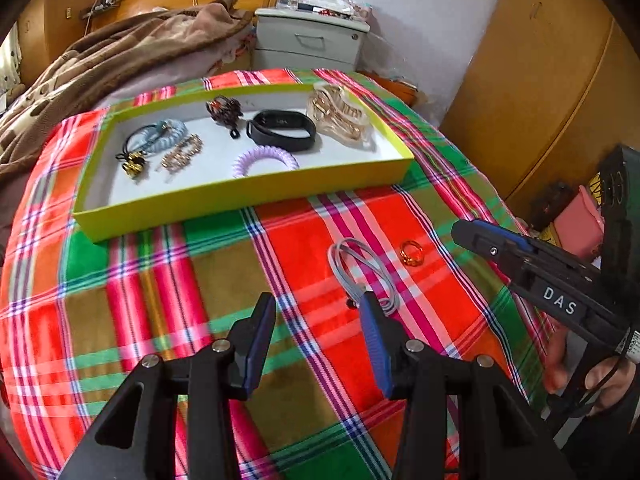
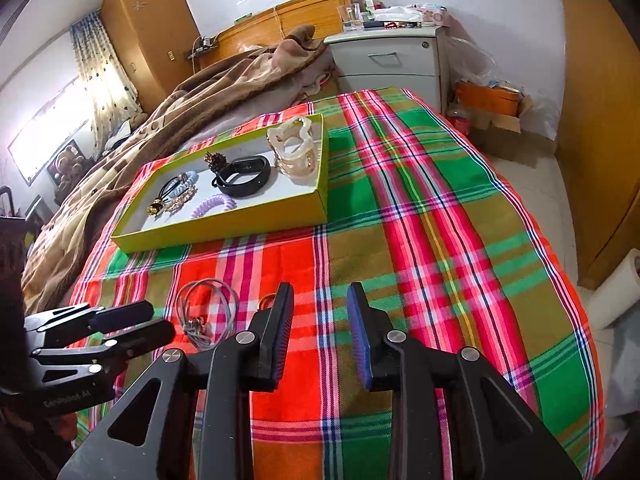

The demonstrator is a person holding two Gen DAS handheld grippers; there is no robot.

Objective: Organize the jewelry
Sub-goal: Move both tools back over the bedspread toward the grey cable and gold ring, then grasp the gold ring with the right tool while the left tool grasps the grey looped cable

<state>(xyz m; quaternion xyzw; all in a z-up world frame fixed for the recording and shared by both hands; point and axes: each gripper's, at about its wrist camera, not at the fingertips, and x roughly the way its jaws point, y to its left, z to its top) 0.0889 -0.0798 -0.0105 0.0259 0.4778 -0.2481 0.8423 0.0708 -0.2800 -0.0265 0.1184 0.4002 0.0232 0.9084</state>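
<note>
1. The left claw (image 1: 318,322) stands wide with nothing between its ribbed blue pads; the right claw (image 2: 320,320) is parted more narrowly and also empty.
2. From the left claw, the grey cord loop (image 1: 362,272) lies at about one o'clock, touching its right finger, long axis running toward eleven o'clock. The left hand looks nearer to it.
3. The small gold ring (image 1: 411,252), hard and shiny, sits just beyond at one o'clock, near the right claw.
4. At twelve o'clock, well apart, the yellow tray (image 1: 248,196) holds coiled bands, a black wristband and clips on plaid cloth (image 1: 160,280).
</note>
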